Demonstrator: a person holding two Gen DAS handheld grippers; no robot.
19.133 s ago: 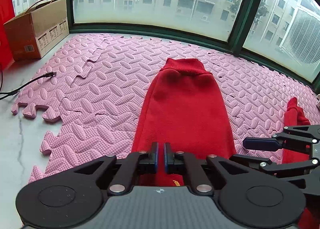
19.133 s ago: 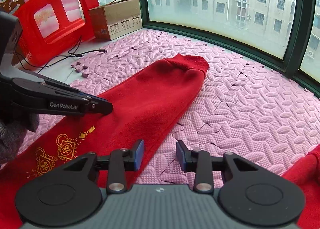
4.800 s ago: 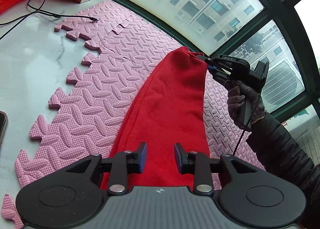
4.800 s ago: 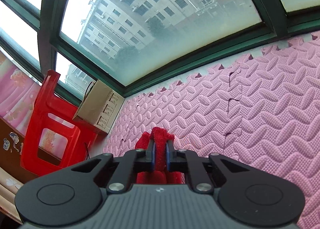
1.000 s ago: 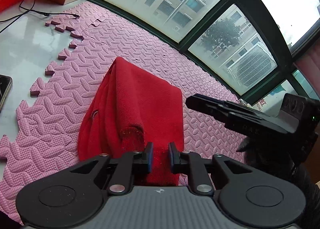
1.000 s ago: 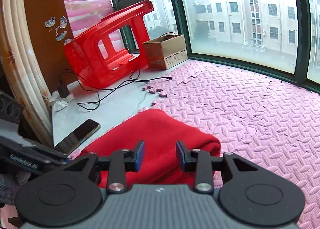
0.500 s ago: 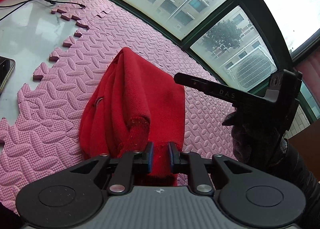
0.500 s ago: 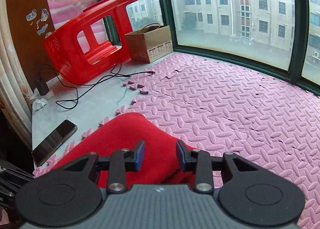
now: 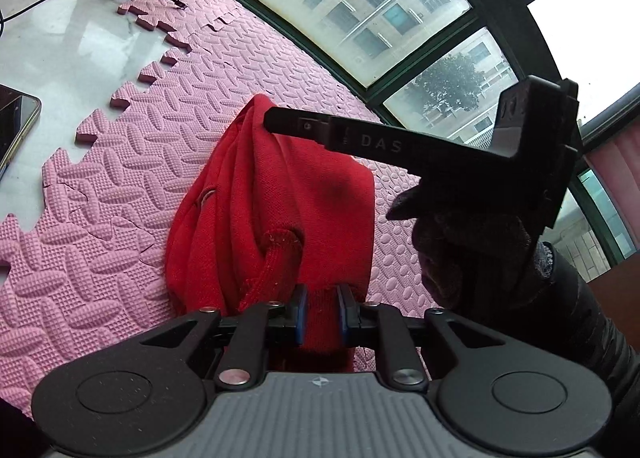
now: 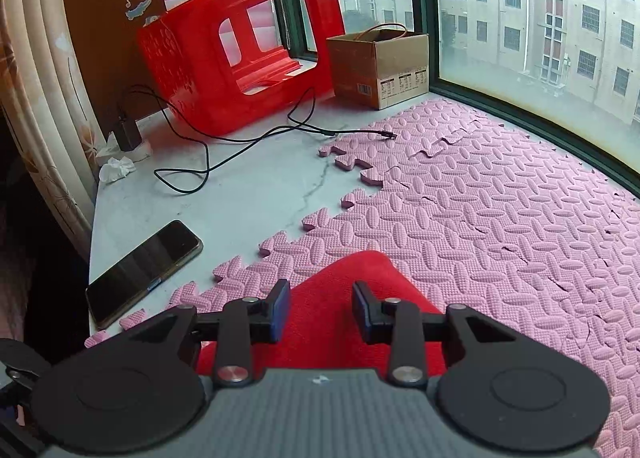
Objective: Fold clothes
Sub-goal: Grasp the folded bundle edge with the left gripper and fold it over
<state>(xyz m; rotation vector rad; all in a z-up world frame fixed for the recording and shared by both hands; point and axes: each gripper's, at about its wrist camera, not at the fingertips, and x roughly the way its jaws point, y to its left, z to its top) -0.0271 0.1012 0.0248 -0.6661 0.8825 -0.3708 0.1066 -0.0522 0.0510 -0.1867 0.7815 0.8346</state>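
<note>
The pink foam mat (image 9: 120, 218) fills most of what I see, its jigsaw edge running along a pale marble sill (image 10: 240, 194) toward nine o'clock in my right wrist view. Beyond it at twelve o'clock stand the green-framed windows (image 10: 520, 106).

At eleven o'clock on the sill a red plastic stool (image 10: 224, 58) lies tipped on its side, with a cardboard box (image 10: 380, 66) just beside it at twelve. A black cable (image 10: 248, 138) loops across the marble and its plug end rests on the mat's edge.

The red garment (image 9: 280, 198) sits bunched on the mat at the centre of my left wrist view, gathered into upright folds. Its ribbed knit cuff (image 9: 280, 258) rises toward me at six o'clock.

My left gripper (image 9: 322, 314) is clamped on that red knit: both blue pads press the cloth between them.

My right gripper (image 10: 320, 310) holds nothing; its jaws stand apart above the garment's rounded edge (image 10: 360, 278), with a clear gap on either side of the cloth seen between them. In the left view its black finger reaches in from three o'clock, the tip touching or just over the top of the bunch; I cannot tell which. A dark gloved hand (image 9: 480, 250) carries it.

A dark phone (image 10: 144, 270) lies flat on the marble at eight o'clock, just beside the mat's edge. A crumpled white tissue (image 10: 118, 170) sits at nine o'clock.
</note>
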